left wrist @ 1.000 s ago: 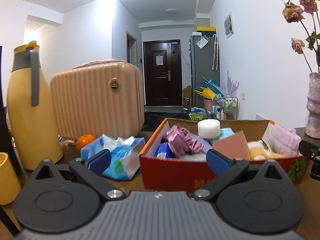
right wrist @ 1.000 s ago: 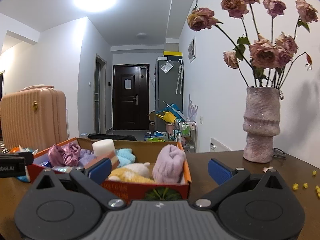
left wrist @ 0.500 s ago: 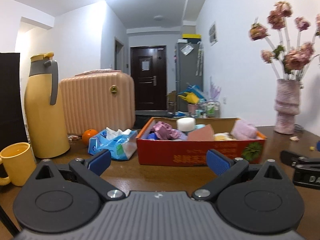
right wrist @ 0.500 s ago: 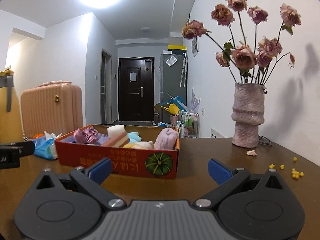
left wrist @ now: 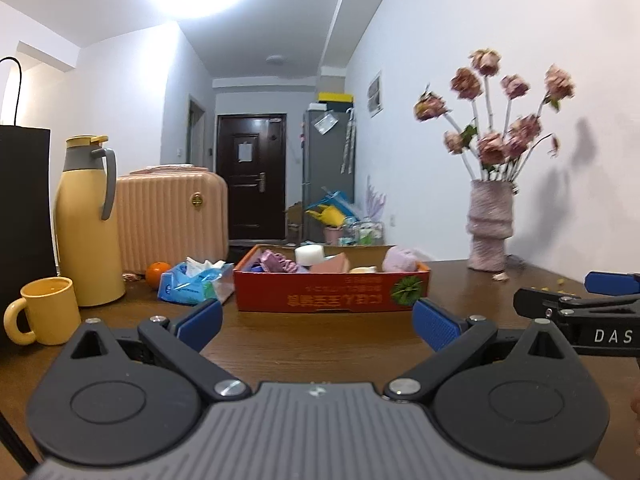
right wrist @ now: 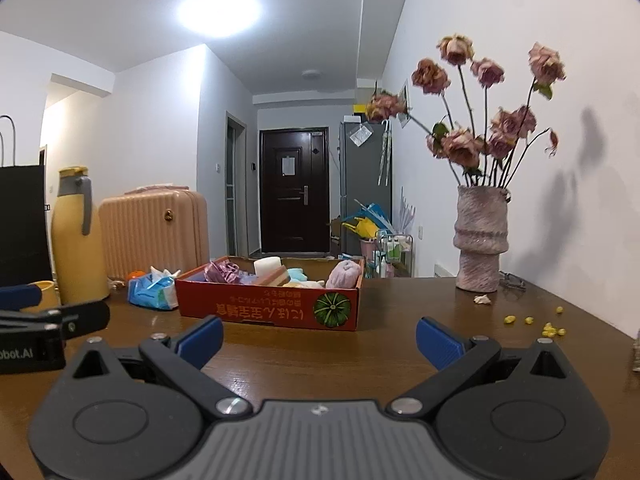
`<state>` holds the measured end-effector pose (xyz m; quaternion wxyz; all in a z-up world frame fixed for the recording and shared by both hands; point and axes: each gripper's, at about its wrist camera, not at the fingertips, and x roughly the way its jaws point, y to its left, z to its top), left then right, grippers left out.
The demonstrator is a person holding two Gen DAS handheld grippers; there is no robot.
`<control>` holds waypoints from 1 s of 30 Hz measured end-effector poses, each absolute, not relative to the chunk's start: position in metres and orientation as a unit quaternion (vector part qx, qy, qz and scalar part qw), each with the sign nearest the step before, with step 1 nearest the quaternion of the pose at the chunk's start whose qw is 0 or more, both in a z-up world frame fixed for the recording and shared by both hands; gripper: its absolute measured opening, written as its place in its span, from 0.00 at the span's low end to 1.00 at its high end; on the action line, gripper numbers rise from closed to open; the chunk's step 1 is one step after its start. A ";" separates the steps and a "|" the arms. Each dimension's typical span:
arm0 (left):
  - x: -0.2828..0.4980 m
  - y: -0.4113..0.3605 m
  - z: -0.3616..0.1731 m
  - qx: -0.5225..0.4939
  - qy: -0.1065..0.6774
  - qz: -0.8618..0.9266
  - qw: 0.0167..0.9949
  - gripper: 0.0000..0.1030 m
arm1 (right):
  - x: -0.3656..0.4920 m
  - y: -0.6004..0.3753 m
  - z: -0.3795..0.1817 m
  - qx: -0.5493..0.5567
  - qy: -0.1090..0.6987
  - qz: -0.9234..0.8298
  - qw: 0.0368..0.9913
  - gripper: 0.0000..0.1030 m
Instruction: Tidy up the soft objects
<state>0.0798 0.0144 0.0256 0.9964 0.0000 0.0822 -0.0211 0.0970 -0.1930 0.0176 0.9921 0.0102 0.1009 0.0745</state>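
A red cardboard box [left wrist: 332, 294] [right wrist: 268, 308] stands on the brown table. It holds soft things: a purple scrunchie [left wrist: 274, 262] [right wrist: 222, 272], a white sponge [left wrist: 309, 254] [right wrist: 267, 266], a pink towel roll [left wrist: 400, 259] [right wrist: 344, 274] and a brown-pink sponge [right wrist: 276, 278]. My left gripper [left wrist: 316, 322] is open and empty, back from the box. My right gripper [right wrist: 318, 334] is open and empty, also well short of the box. Each gripper shows at the edge of the other's view.
A blue tissue pack [left wrist: 192, 282], an orange [left wrist: 157, 274], a yellow flask [left wrist: 86, 224], a yellow mug [left wrist: 46, 310] and a pink suitcase [left wrist: 172, 216] stand left of the box. A vase of dried roses [right wrist: 480, 236] stands right. Yellow bits [right wrist: 548, 328] lie on the table.
Both grippers have pulled back from the box towards the near table edge. The box now looks smaller and farther. Both stayed open and empty.
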 end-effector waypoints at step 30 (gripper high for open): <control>0.050 0.001 0.023 0.014 0.077 -0.025 0.997 1.00 | 0.056 -0.206 0.014 0.012 0.099 0.072 0.992 1.00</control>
